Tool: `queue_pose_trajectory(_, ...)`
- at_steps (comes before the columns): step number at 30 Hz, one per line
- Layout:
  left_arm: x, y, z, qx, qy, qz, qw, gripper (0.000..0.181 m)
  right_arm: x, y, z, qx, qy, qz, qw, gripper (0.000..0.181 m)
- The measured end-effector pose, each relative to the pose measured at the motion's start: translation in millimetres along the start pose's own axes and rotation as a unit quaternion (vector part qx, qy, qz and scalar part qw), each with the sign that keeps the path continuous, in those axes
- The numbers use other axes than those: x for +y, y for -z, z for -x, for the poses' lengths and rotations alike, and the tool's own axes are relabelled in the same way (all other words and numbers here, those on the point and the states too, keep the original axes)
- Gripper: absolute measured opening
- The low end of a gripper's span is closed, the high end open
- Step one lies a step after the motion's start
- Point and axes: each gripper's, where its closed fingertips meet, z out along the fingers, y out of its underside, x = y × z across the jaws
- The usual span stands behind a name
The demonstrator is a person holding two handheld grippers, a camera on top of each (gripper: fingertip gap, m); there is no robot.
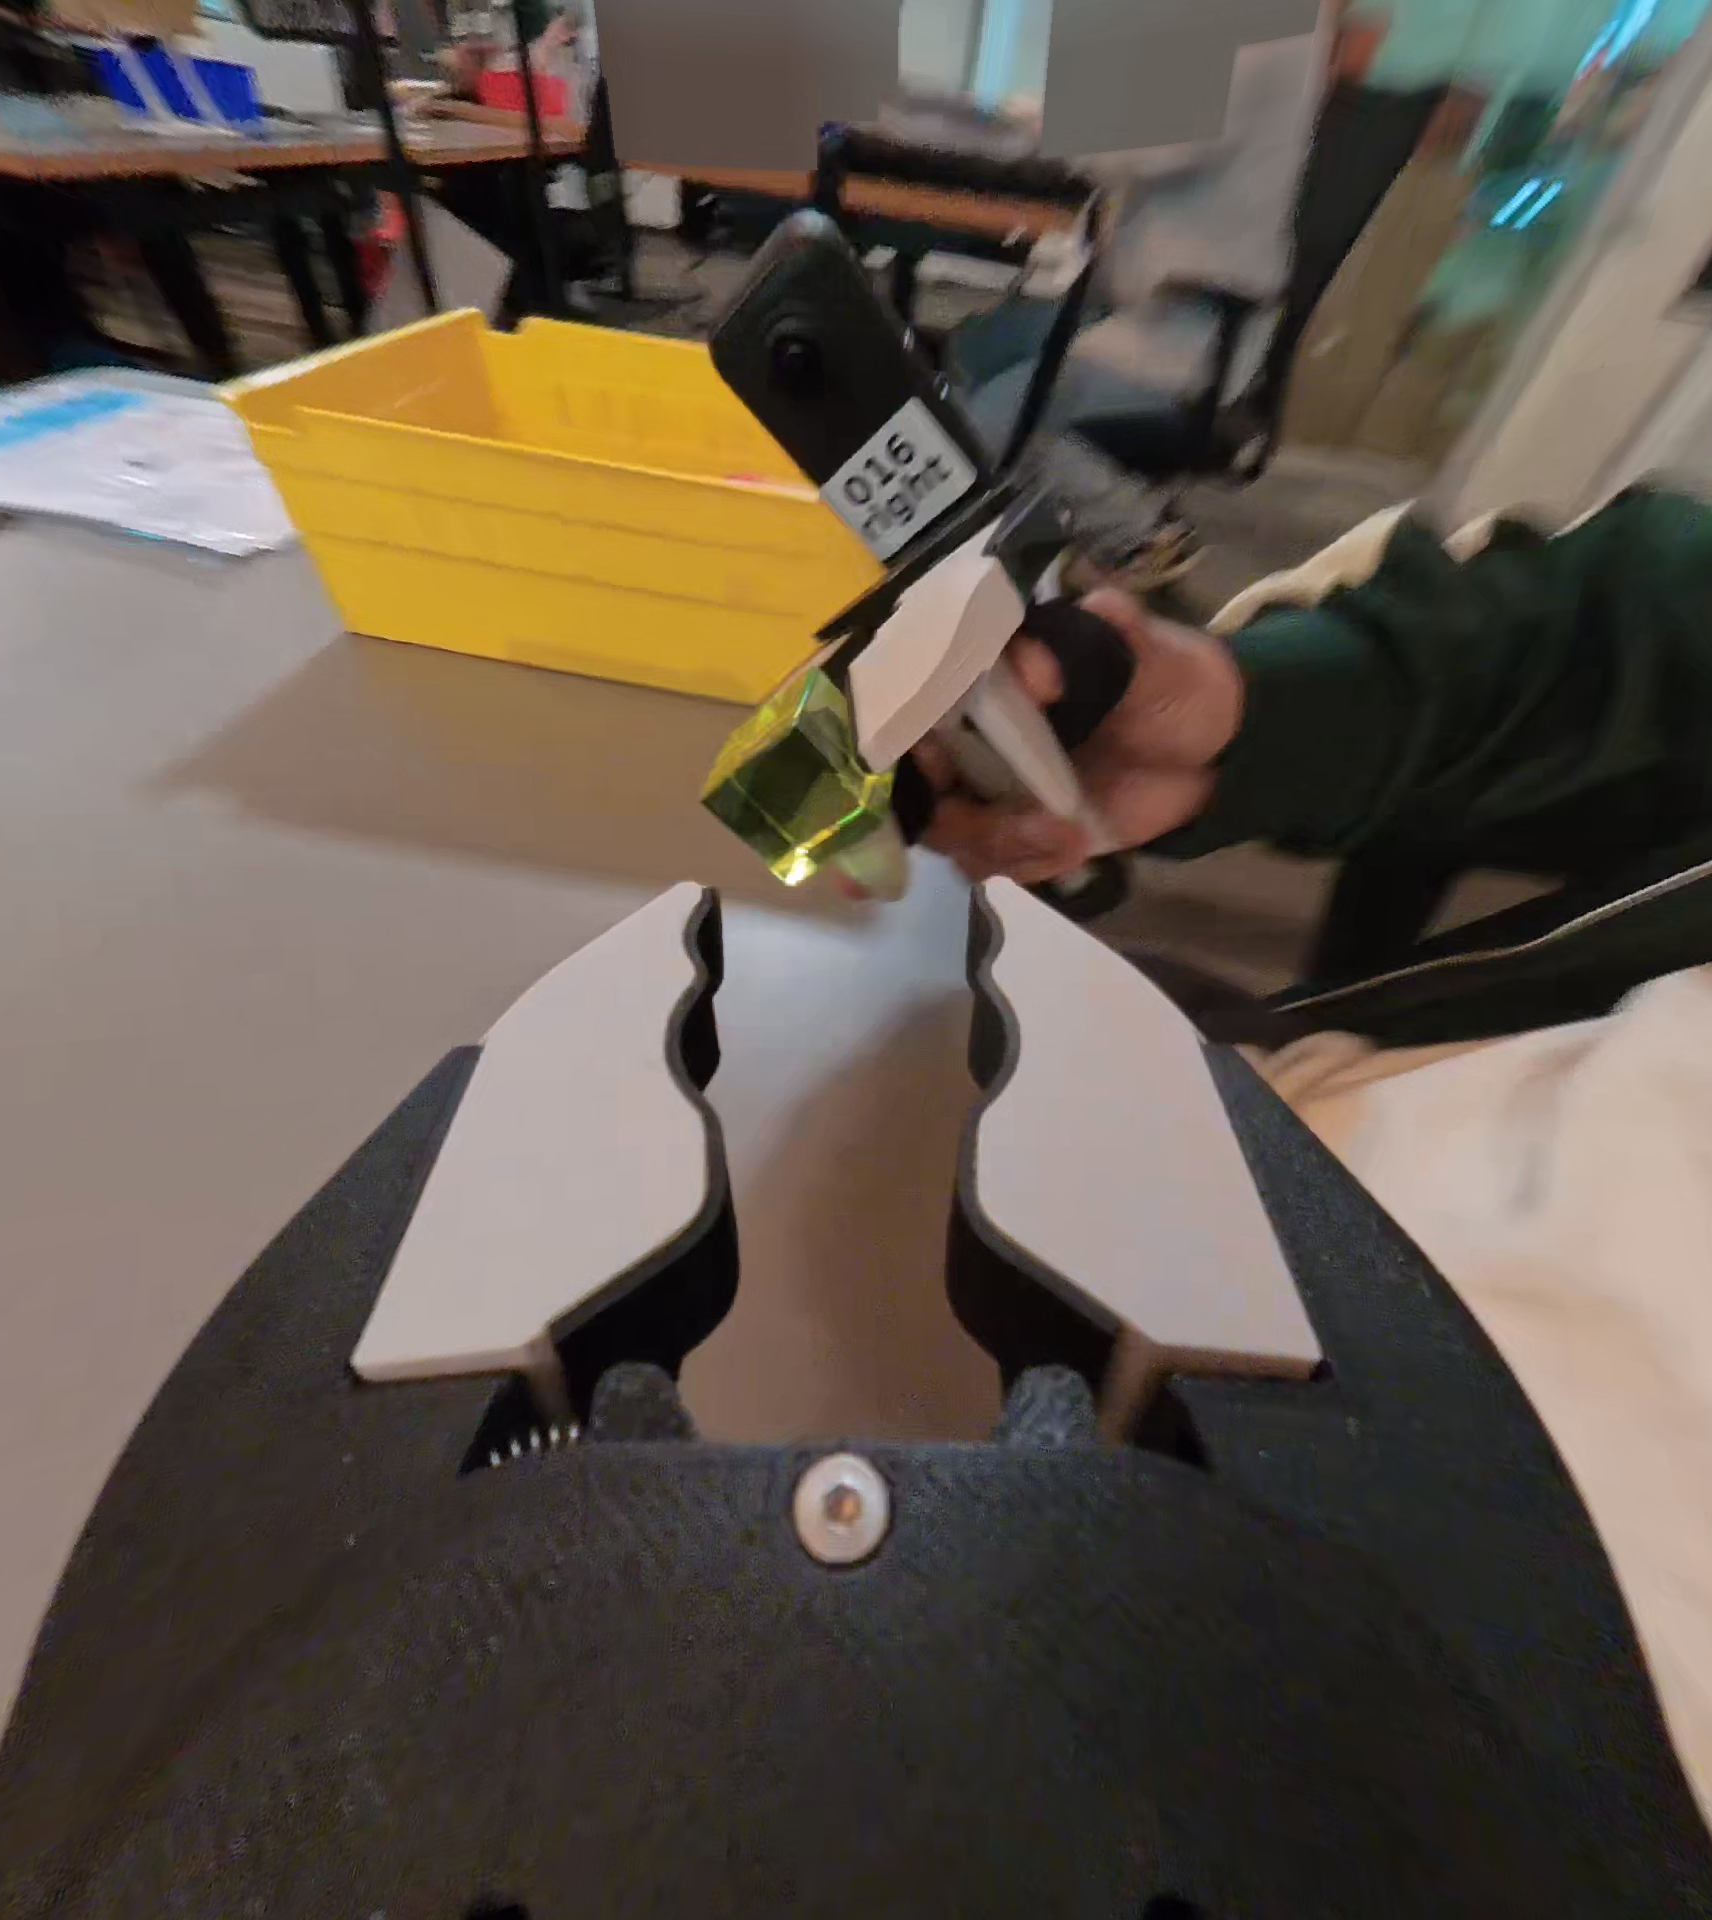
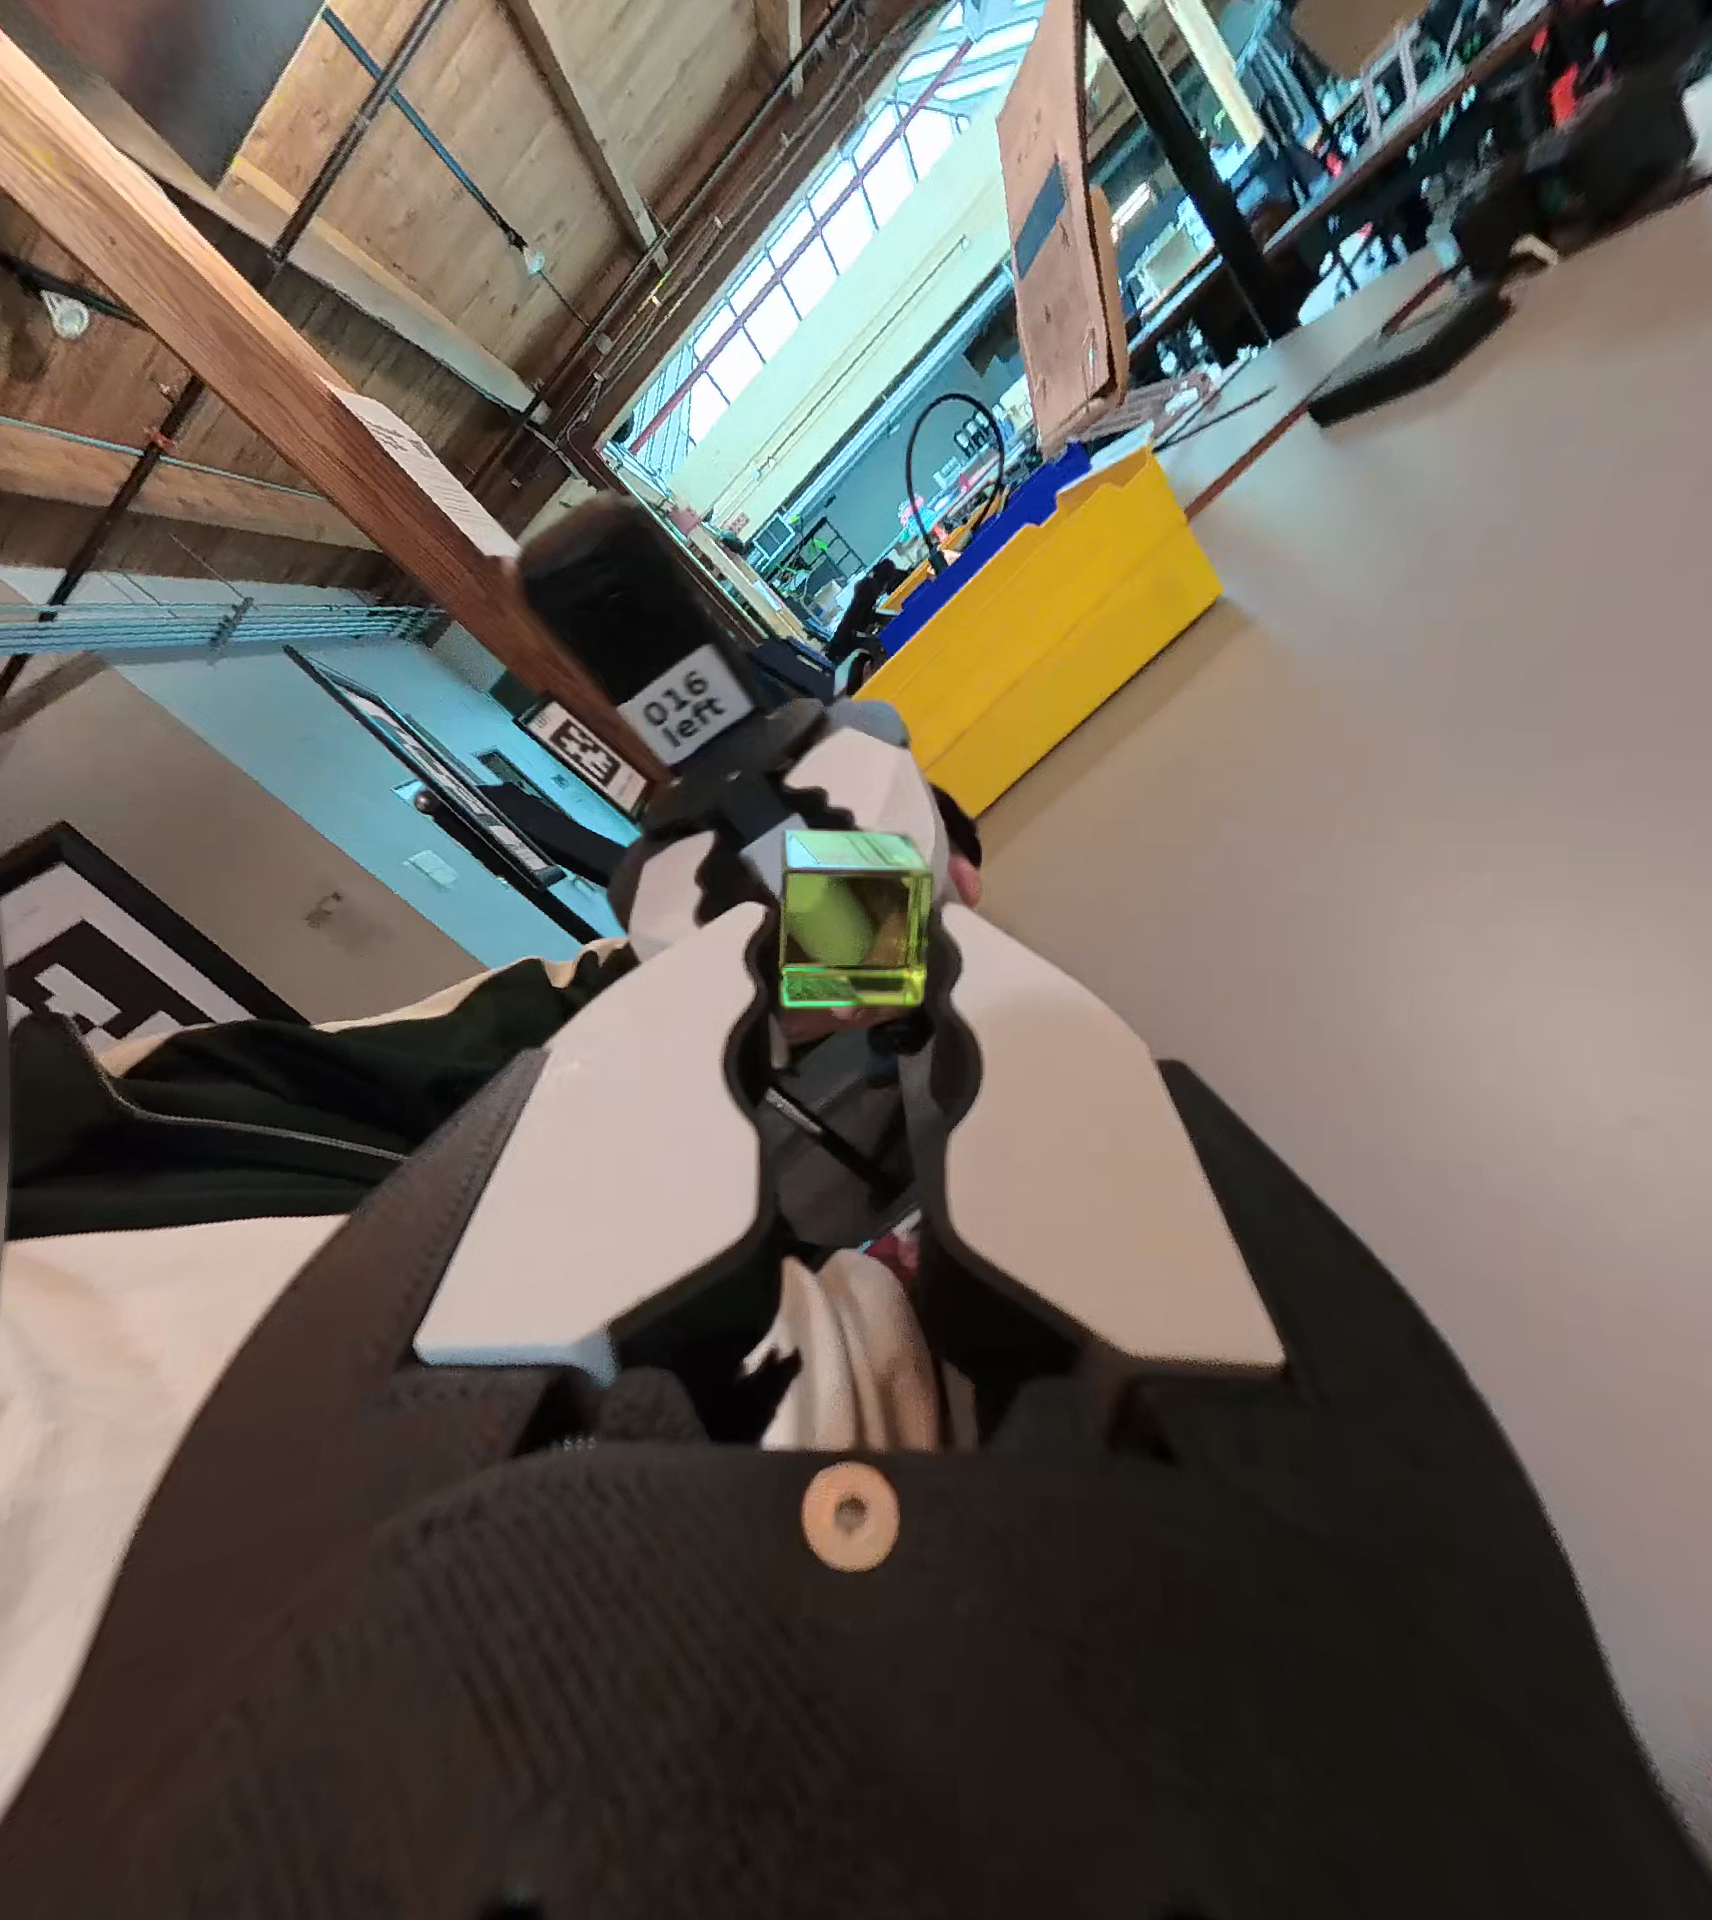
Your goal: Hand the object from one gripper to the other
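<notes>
While clenched on the green cube (image 2: 853, 918), right tongs (image 2: 850, 961) held it above the bench (image 1: 208, 831), near the yellow bin (image 1: 540, 540); left tongs (image 1: 841, 904) released, gaping just beside the cube

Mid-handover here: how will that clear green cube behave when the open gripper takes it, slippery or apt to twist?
The green cube looks like rigid, glossy acrylic, so probably slippery against smooth pads. The right gripper holds it only at the fingertips, so it may pivot if nudged. Its flat faces should suit the open left gripper, and it shouldn't roll.
</notes>
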Motion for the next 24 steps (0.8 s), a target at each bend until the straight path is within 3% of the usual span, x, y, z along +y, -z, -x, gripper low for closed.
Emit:
queue_pose_trajectory(1,-3,1,-3,0.032,0.041,-0.018,0.998,0.045,-1,0,1,0.000,0.017,-0.002,1.000,0.027)
queue_pose_trajectory(5,-17,9,1,0.100,0.164,-0.096,0.977,0.050,1,-3,9,0.000,0.087,0.002,0.996,0.027)
queue_pose_trajectory(9,-21,14,5,0.127,0.211,-0.127,0.961,0.049,6,-10,18,0.005,0.165,0.010,0.986,0.027)
queue_pose_trajectory(14,-24,12,-5,0.135,0.178,-0.132,0.966,0.046,13,-18,21,0.026,0.225,0.024,0.974,0.027)
queue_pose_trajectory(17,-24,12,-8,0.121,0.140,-0.128,0.974,0.041,14,-20,22,0.034,0.234,0.023,0.971,0.027)
queue_pose_trajectory(19,-23,11,-10,0.114,0.120,-0.122,0.979,0.027,14,-21,23,0.038,0.239,0.021,0.970,0.027)
queue_pose_trajectory(24,-23,12,-10,0.108,0.110,-0.120,0.981,0.025,14,-21,23,0.039,0.240,0.020,0.970,0.027)
